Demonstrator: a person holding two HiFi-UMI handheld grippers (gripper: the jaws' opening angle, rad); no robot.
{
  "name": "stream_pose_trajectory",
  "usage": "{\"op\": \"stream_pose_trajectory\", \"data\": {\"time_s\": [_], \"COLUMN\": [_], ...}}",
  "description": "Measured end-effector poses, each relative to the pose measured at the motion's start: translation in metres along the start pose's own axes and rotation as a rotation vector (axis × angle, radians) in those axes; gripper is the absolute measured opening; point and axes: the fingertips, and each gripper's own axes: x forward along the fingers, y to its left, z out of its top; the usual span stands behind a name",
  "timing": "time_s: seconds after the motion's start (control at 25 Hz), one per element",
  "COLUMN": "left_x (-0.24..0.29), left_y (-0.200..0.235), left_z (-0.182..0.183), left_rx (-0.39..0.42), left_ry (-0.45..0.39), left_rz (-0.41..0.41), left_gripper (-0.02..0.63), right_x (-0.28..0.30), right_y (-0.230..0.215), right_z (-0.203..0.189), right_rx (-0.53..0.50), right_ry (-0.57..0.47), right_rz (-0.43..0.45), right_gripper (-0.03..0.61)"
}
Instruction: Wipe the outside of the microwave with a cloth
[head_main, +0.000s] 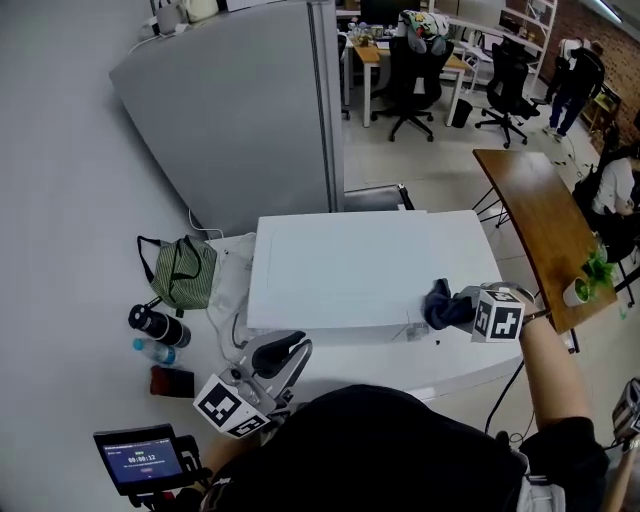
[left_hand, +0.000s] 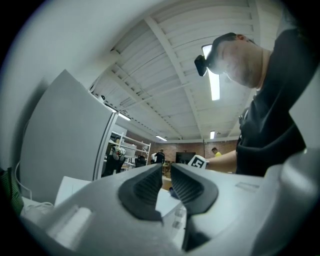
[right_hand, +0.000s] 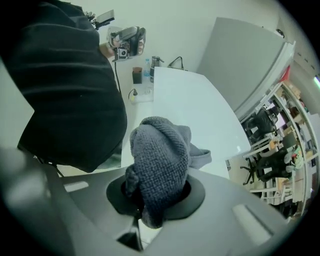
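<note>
The white microwave (head_main: 350, 265) stands on a white table (head_main: 470, 365), and I look down on its flat top. My right gripper (head_main: 462, 305) is shut on a dark blue-grey cloth (head_main: 441, 306), which rests on the top's front right corner. In the right gripper view the cloth (right_hand: 160, 155) bulges out of the right gripper (right_hand: 155, 192), with the microwave top (right_hand: 195, 105) beyond it. My left gripper (head_main: 283, 352) hovers at the microwave's front left, tilted upward and apart from it. The left gripper (left_hand: 166, 172) has its jaws together and nothing between them.
Left of the microwave lie a green striped bag (head_main: 183, 272), a black bottle (head_main: 157, 324), a water bottle (head_main: 155, 350) and a dark red case (head_main: 172, 381). A tall grey cabinet (head_main: 250, 110) stands behind. A wooden table (head_main: 540, 220) is at the right, office chairs (head_main: 415, 70) further back.
</note>
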Motion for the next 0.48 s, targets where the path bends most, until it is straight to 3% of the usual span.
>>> {"op": "stream_pose_trajectory", "data": {"time_s": [0.12,0.2,0.36,0.48], "left_x": [0.007,0.005,-0.018,-0.049], "left_y": [-0.007,-0.010,-0.005,0.010], "left_z": [-0.005,-0.009,-0.011,-0.010], "left_rx": [-0.006,-0.011,-0.019,-0.033], "left_ry": [0.006,0.007,0.000,-0.007], "left_rz": [0.024,0.044,0.077,0.080], "left_gripper": [0.055,0.055,0.055,0.055], "right_x": [-0.008,-0.017,-0.027,-0.003], "right_y": [0.001,0.006,0.028,0.052], "right_z": [-0.018,-0.008,0.060,0.120], "right_rx": [-0.007,0.015,0.095,0.220], "right_ry": [0.005,-0.077,-0.324,-0.475], "right_rz": [-0.014,0.001,0.087,0.163], "right_gripper": [0.051,0.051,0.051,0.051]}}
